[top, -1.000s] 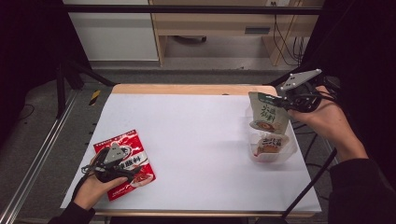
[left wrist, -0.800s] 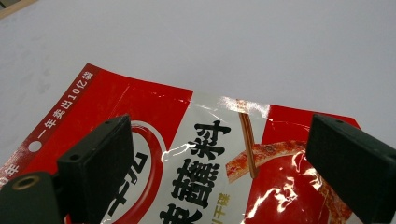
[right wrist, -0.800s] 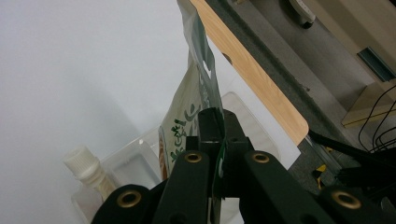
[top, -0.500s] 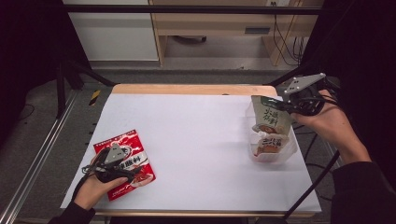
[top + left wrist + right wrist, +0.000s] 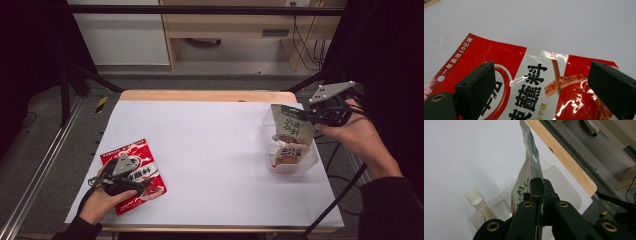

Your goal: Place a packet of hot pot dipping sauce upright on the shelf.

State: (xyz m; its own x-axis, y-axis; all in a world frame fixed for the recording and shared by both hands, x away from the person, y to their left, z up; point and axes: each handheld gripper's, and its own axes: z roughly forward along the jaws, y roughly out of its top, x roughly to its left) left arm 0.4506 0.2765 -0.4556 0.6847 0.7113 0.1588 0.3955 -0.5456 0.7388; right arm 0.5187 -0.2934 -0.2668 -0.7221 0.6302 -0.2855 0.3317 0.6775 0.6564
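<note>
At the near left of the bench (image 5: 215,150), your left claw (image 5: 131,184) rests over the red sauce packet (image 5: 134,175), which lies flat on the white surface. In the left gripper view the two jaws stand wide apart, one on each side of the print, and they do not pinch the foil, so this claw is open. Keep it quiet there. If you want to pick up this packet, go for an edge, because a flat packet gives the jaws nothing to bite from above.

In the middle the bench is bare white, so nothing stands in the way.

At the far right, your right claw (image 5: 306,116) is closed on the top edge of the green-and-white pouch (image 5: 292,129). The right gripper view shows the thin seam pressed between the jaws. The pouch hangs upright over the clear plastic tray (image 5: 310,161), with its lower part in or just above the tray; I cannot tell whether it touches the bottom. A second pouch with a white screw cap (image 5: 472,194) lies in the same tray, just beside it.

I judge that the step is to move the hanging pouch at this tray. Hold only the seam, keep the grip firm, and move straight up or down, slowly. The tray is light and can tip or slide if the pouch drags on its wall or catches on the capped pouch.
</note>
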